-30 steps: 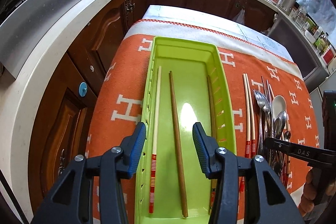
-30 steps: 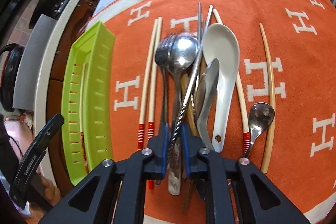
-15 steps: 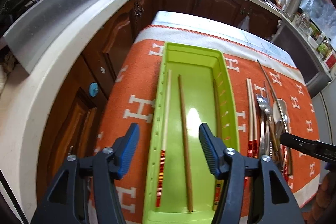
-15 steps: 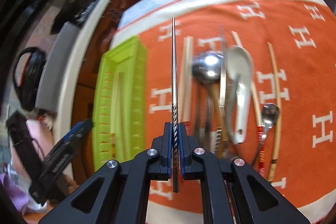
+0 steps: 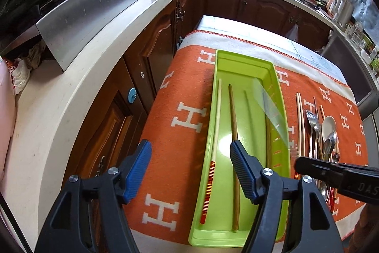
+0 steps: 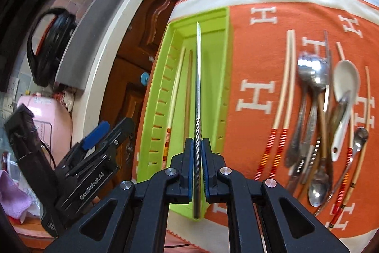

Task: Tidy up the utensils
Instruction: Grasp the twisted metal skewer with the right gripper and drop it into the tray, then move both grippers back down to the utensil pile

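Right tool [image 6: 197, 172] clamped on a metal chopstick [image 6: 198, 96] at its twisted handle; jaws easing apart a little, pads on the shaft both sides. Long axis straight ahead along the fingers, thin tip pointing away, over the green tray [image 6: 220, 77], roughly parallel to the tray's length. In the tray: cream chopstick with red-banded end [image 5: 214, 141], brown wooden chopstick [image 5: 234, 148], possibly a third along the right wall, view blurred there. All lengthwise, tips away. Left tool [image 5: 190, 170] opening, wide, nothing between the pads, hanging over the tray's near left edge. Remaining utensil pile [image 6: 317, 110] on orange cloth [image 5: 180, 115], right of tray.
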A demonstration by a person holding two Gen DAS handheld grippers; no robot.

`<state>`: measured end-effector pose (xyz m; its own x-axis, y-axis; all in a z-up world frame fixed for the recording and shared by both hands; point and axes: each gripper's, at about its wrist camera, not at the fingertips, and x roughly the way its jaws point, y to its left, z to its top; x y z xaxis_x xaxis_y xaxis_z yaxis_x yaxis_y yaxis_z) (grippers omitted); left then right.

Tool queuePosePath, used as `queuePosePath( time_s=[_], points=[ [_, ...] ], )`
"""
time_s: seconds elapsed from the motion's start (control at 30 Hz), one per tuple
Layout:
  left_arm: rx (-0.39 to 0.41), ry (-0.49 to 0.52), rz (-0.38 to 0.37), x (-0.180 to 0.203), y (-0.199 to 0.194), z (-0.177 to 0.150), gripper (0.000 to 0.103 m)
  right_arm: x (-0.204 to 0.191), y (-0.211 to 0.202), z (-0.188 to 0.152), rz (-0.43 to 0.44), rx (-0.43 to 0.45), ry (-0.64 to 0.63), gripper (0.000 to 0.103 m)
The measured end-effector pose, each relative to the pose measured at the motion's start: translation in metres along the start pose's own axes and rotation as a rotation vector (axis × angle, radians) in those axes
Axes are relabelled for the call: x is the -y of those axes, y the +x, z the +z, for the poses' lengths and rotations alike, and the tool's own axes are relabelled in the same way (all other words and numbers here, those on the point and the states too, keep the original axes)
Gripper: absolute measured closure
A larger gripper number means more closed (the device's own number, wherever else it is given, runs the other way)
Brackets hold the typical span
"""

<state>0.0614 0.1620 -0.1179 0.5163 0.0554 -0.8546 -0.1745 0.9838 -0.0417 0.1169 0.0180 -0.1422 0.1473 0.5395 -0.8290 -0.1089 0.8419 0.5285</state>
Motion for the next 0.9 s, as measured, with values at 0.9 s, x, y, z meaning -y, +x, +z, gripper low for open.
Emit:
queuePosePath(
  time_s=[0.9],
  points=[
    [-0.019,0.155,-0.146,0.09,-0.023,0.001,0.036,0.082,-0.145,-0.044,-0.15,0.257,-0.013,0.081]
  ],
)
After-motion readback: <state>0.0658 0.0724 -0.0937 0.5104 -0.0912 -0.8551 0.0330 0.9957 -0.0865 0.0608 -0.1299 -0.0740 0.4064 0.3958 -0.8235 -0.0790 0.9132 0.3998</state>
